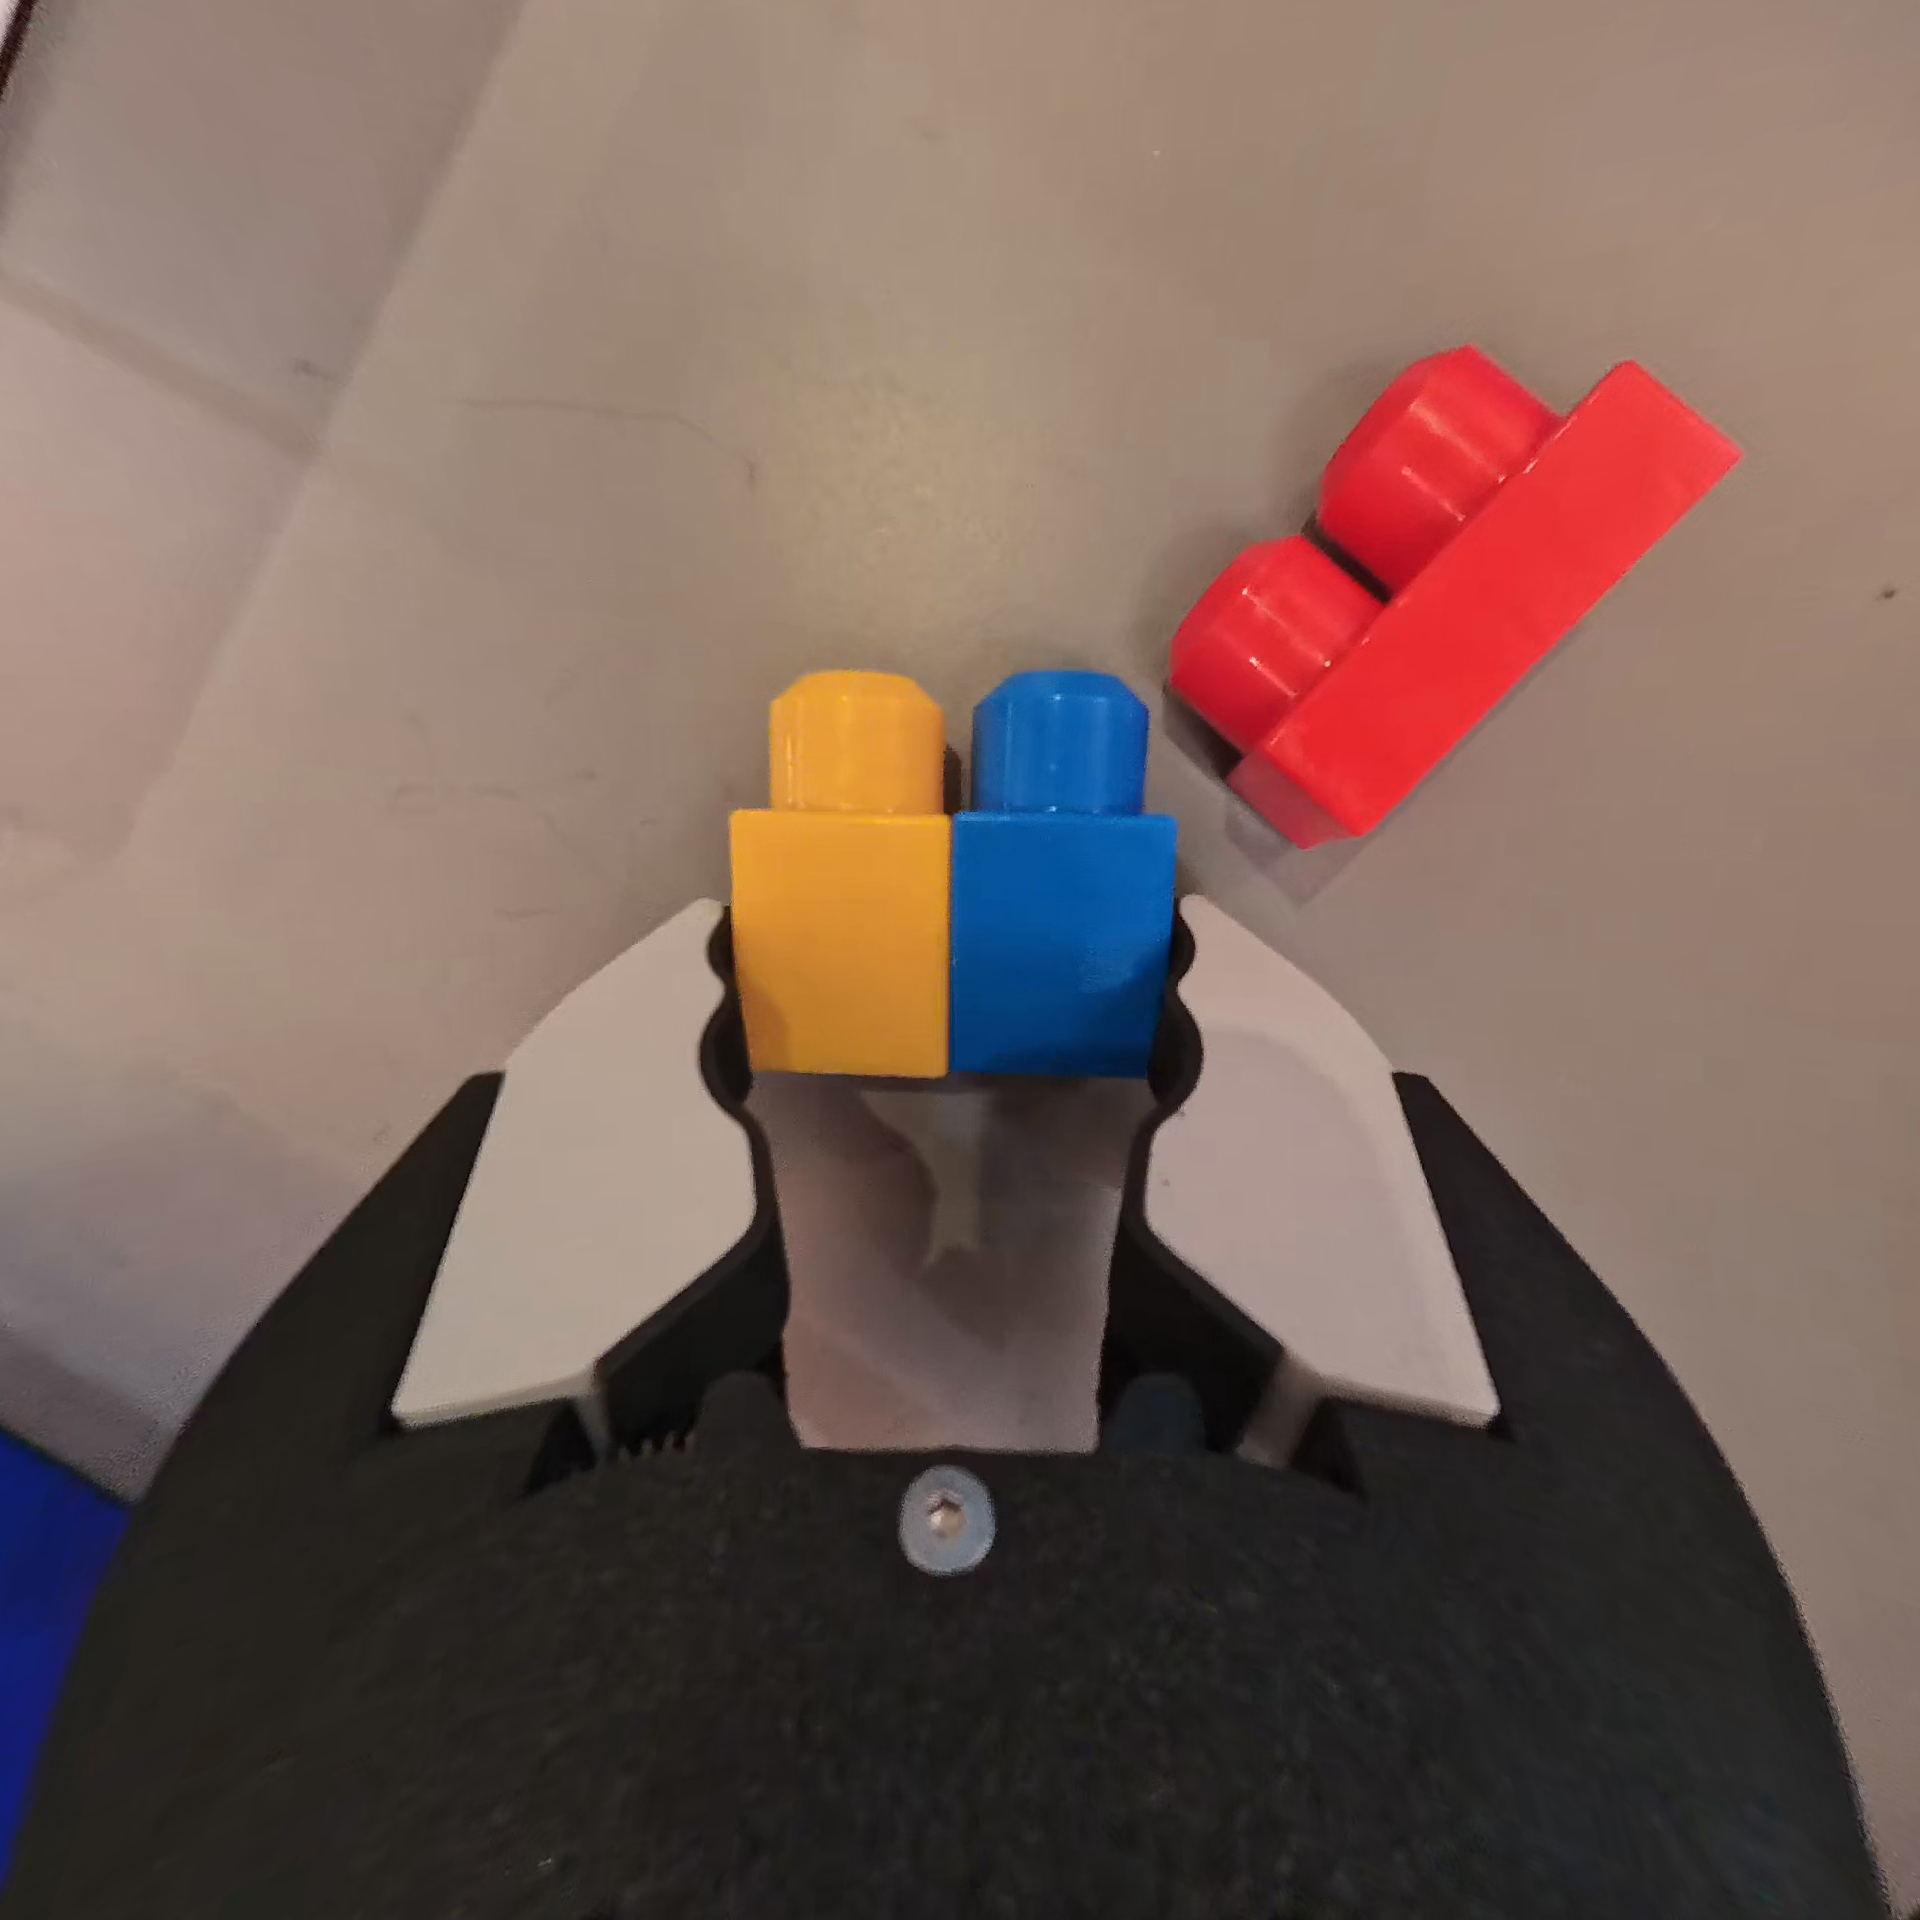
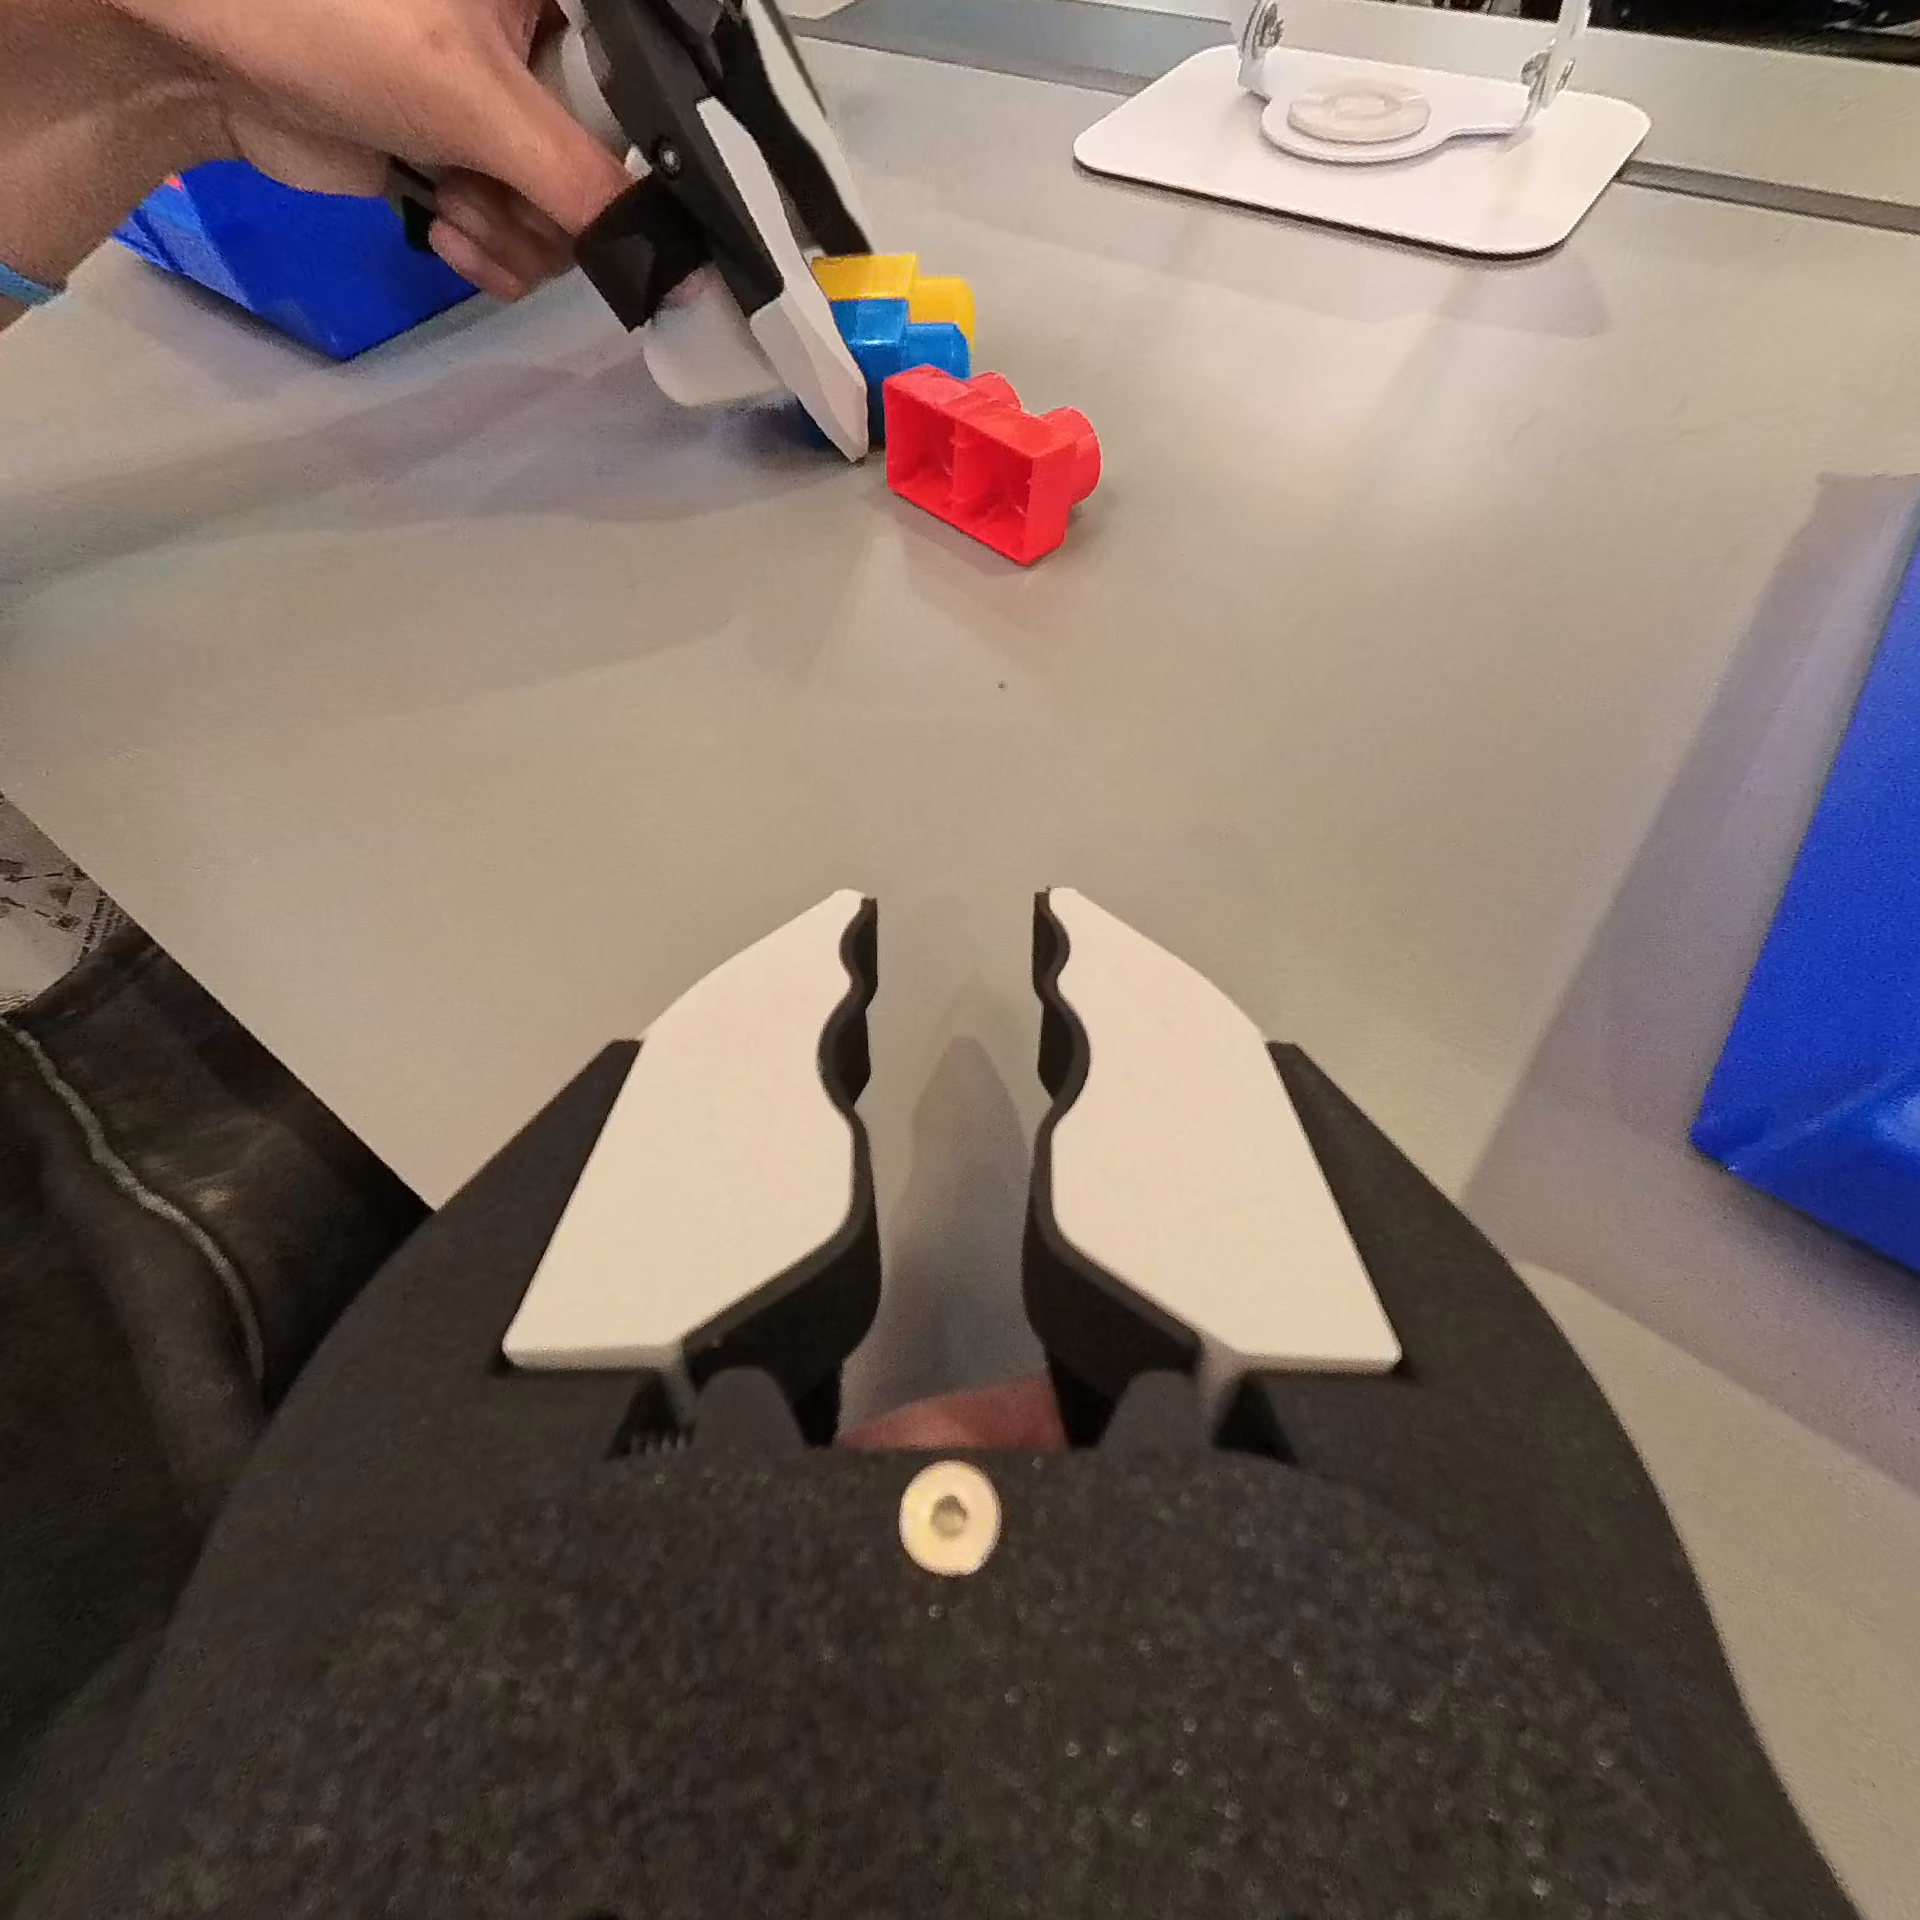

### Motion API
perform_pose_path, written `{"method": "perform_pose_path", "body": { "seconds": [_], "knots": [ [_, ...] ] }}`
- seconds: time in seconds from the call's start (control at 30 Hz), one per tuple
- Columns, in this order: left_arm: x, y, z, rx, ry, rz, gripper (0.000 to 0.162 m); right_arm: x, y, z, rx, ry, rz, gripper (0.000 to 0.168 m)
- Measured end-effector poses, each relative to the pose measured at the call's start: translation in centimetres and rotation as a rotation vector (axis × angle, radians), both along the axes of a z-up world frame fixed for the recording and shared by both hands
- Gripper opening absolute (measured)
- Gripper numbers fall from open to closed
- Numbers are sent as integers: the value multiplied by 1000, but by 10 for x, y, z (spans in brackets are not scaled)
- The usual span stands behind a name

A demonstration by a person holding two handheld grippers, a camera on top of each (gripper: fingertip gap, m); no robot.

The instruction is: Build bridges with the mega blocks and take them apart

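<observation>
**Left gripper clamps 2 blocks; right gripper waits empty**

Your left gripper is closed on 2 single-stud blocks pressed side by side: the yellow block against its left finger and the blue block against its right finger, studs pointing away from the camera. From the right wrist view, the pair sits low at the grey table, under your hand. The red block, a 2-stud piece, lies on its side on the table just beside the blue block, tilted, its hollow underside facing the right camera. Your right gripper hovers near the table's edge, well apart from the blocks, its jaws parted with nothing between them.
</observation>
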State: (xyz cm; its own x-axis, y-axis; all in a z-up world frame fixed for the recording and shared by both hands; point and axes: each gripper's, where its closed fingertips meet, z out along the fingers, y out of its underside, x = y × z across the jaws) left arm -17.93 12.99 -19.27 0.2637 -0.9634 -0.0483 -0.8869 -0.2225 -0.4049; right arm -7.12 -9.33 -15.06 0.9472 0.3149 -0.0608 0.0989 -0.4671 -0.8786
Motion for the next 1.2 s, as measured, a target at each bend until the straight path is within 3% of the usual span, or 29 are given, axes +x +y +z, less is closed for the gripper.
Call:
{"method": "perform_pose_path", "body": {
  "seconds": [0.4, 0.7, 0.83, 1.03, 1.2],
  "knots": [
    [-4, -4, 2, -14, -41, -15, 75, 0, 1, 0, -2, 8, -4, 28],
    [-17, -34, 51, 143, -399, -16, 74, -1, 4, 3, 2, 44, -5, 28],
    [-35, -62, 72, 156, -542, 24, 74, -11, 13, 27, 4, 85, 77, 28],
    [-58, -99, 75, 85, -611, 69, 75, -15, 76, 65, -71, -217, 237, 44],
    [-66, -114, 63, 77, -575, 50, 75, -18, 140, 69, -234, -167, 379, 44]
  ]
}}
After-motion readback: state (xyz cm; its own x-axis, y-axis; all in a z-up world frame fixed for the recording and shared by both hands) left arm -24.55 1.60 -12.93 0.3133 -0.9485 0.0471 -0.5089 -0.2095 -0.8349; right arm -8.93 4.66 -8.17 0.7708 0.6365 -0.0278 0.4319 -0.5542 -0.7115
